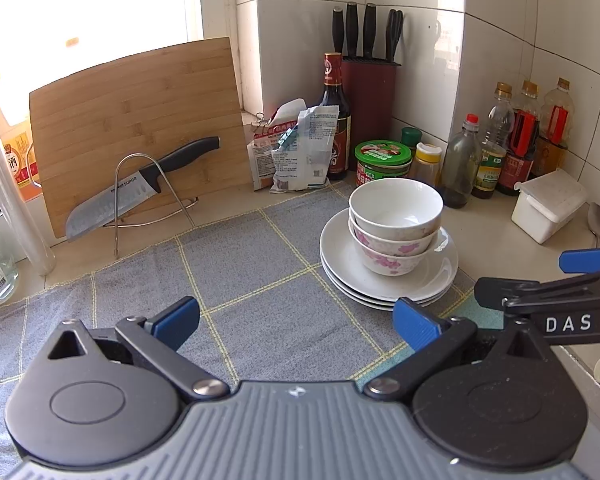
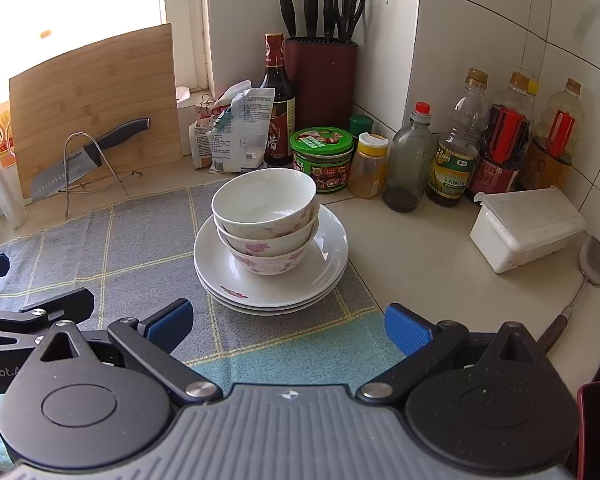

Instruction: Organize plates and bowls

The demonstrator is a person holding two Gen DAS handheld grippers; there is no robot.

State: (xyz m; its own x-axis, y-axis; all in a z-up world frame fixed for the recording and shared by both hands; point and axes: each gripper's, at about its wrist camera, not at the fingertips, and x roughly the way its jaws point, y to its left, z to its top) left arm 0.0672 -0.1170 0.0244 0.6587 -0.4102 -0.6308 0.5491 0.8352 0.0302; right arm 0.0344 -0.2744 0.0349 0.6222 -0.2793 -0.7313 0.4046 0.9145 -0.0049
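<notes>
Three white plates (image 1: 384, 280) (image 2: 324, 272) lie stacked on the grey checked cloth (image 1: 260, 280) (image 2: 140, 248). Nested bowls (image 1: 396, 224) (image 2: 266, 220) with pink flowers sit on top of them. My left gripper (image 1: 296, 324) is open, low over the cloth, left of and nearer than the stack, with nothing between its blue pads. My right gripper (image 2: 288, 326) is also open and empty, just in front of the stack. The right gripper's fingers (image 1: 540, 296) show at the right edge of the left wrist view.
A cutting board (image 1: 140, 128) and a knife (image 1: 140, 192) on a wire stand lean at the back left. Sauce bottles (image 2: 460, 152), jars (image 2: 324, 156), a knife block (image 2: 320, 80) and a white box (image 2: 528, 228) line the tiled corner. A spatula (image 2: 592, 264) lies at the right.
</notes>
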